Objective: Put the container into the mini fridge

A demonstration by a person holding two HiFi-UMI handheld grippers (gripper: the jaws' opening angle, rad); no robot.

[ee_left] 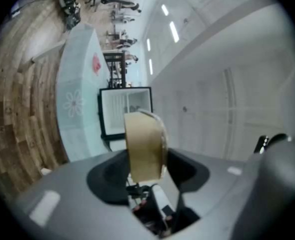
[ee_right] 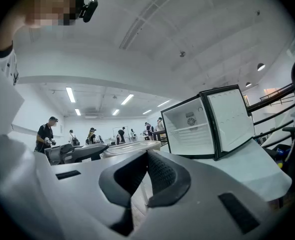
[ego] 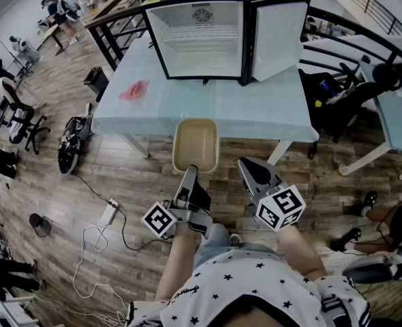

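Observation:
A beige, rounded-rectangular container [ego: 195, 144] hangs in the air just short of the table's near edge. My left gripper [ego: 189, 174] is shut on its near rim. In the left gripper view the container [ee_left: 145, 144] stands edge-on between the jaws of the left gripper [ee_left: 146, 171]. The mini fridge [ego: 201, 36] stands at the back of the table with its door [ego: 277, 38] swung open to the right and its white inside bare. My right gripper [ego: 253, 170] hovers beside the container, shut with nothing in it. The right gripper view shows the right gripper [ee_right: 146, 159], the container [ee_right: 130, 147] and the fridge [ee_right: 192, 124].
The fridge rests on a pale blue table [ego: 255, 107], where a pink cloth [ego: 133, 89] lies at the left. Beside the table are a black bin [ego: 95, 80] and cables [ego: 105, 230] on the wooden floor. A black railing and chairs stand to the right; people are working far off.

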